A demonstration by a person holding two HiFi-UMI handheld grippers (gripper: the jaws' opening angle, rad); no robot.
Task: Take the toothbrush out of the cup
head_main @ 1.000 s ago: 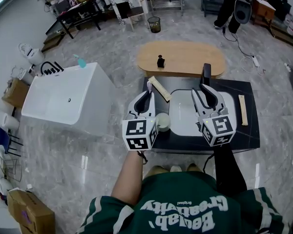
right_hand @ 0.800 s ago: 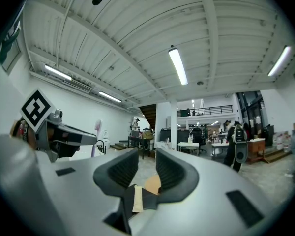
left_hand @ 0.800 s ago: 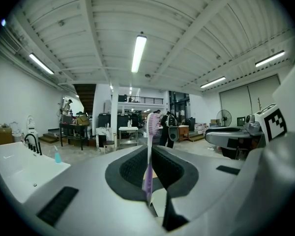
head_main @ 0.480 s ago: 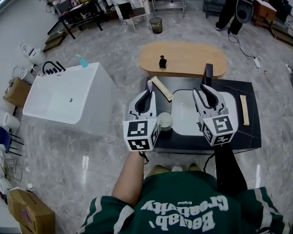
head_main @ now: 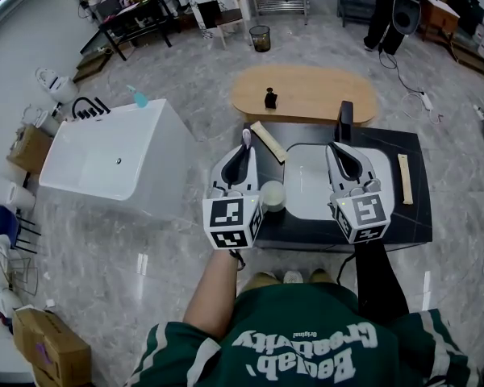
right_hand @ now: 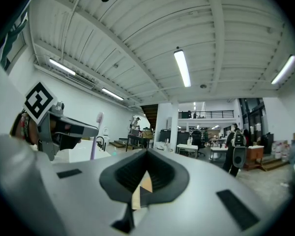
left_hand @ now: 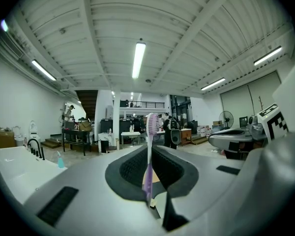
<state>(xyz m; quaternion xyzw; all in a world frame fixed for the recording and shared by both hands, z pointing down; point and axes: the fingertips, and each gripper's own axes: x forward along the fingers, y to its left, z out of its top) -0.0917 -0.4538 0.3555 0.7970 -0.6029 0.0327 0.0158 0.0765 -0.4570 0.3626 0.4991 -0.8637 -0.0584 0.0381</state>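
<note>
Cup (head_main: 272, 196) nearest, on dark counter (head_main: 403, 220), just right of left tongs' body. Left tongs (head_main: 244, 153) pinching toothbrush (left_hand: 149, 151) by lower handle: long axis upright, bristles on top. Brush sits beyond cup, apparently clear of it. Right tongs (head_main: 341, 153) just snapped together, empty, well right over basin (head_main: 306, 185). Left hand alone decides set-down.

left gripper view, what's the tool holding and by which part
The left tool grips the purple toothbrush by its handle, bristle head up.

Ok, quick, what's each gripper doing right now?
Left gripper: closed on the toothbrush.
Right gripper: just closed, nothing between its jaws.
</note>
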